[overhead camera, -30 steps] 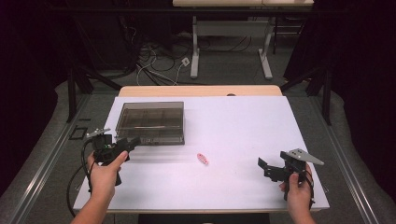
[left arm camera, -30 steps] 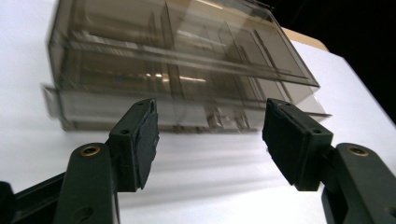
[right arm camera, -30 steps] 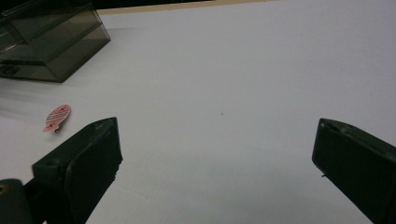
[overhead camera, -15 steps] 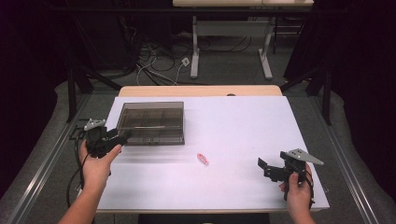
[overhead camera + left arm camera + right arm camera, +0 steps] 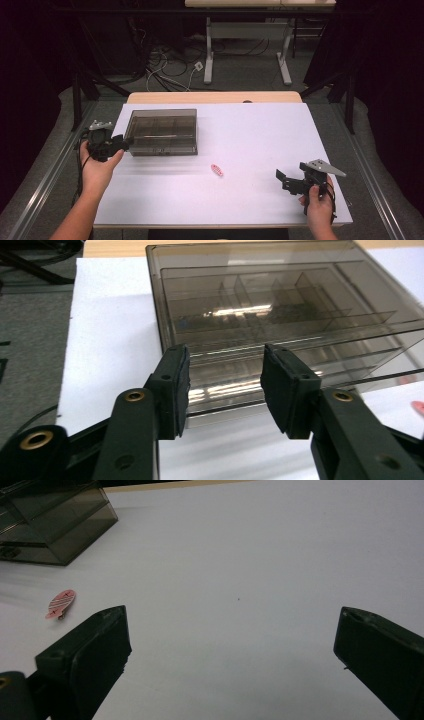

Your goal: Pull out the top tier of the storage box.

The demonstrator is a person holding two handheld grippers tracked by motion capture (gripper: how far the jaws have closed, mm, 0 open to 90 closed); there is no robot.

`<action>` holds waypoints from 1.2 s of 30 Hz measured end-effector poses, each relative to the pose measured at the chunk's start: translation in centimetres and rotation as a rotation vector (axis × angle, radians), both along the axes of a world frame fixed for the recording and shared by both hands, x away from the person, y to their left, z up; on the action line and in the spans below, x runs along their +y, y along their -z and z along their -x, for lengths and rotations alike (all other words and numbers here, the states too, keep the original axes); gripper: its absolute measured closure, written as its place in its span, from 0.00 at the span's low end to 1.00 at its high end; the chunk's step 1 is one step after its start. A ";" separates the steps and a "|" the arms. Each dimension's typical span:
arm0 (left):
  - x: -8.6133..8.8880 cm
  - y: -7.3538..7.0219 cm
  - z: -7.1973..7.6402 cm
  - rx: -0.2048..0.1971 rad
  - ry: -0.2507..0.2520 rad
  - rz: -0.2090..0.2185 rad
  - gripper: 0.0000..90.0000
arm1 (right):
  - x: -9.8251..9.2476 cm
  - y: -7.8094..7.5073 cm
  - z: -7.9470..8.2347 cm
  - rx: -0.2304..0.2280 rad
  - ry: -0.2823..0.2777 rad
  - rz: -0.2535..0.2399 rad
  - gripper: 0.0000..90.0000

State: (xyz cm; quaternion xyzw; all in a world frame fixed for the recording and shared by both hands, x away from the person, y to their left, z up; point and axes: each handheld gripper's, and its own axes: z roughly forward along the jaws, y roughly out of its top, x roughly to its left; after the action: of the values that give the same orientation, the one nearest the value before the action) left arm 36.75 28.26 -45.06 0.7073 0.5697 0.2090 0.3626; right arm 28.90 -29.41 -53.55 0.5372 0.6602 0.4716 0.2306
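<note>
At the left edge of the counter (image 5: 260, 130), the left gripper (image 5: 225, 385) is aiming at the near left corner of the smoky clear box (image 5: 162, 131). Its fingers (image 5: 172, 390) have just been closing and are standing part-way apart; the box corner is showing in the gap beyond them, and whether the pads are touching the wall is hard to tell. Inside the box, dividers are splitting it into compartments; glare is washing over the lid, so any contents are hard to make out. The box's right end is running out of the left gripper view.

The right gripper (image 5: 289, 181) is resting near the counter's near right corner, fingers (image 5: 87, 660) standing wide apart with bare white surface between. A small pink striped item (image 5: 217, 170) is lying loose between box and right gripper, too small to identify. No writing is readable anywhere.
</note>
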 end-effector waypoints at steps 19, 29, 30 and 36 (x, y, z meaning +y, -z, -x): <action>0.6 0.4 -1.1 0.091 -0.041 -0.017 0.77 | 0.1 0.0 0.0 0.012 0.001 -0.008 0.02; 0.7 0.6 -1.6 0.154 -0.051 -0.013 0.84 | 0.0 0.0 0.0 0.019 -0.003 0.000 0.02; 0.8 0.6 -1.6 0.157 -0.051 -0.011 0.84 | 0.0 0.1 0.0 0.011 0.000 -0.001 0.02; 0.6 0.6 -2.0 0.181 -0.052 -0.022 0.88 | 0.0 0.1 -0.1 0.012 -0.001 -0.014 0.02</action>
State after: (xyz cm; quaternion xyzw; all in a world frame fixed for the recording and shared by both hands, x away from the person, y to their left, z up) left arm 38.72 28.84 -45.63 0.7124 0.6158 0.1600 0.2963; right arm 28.96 -29.41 -53.69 0.5414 0.6584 0.4732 0.2225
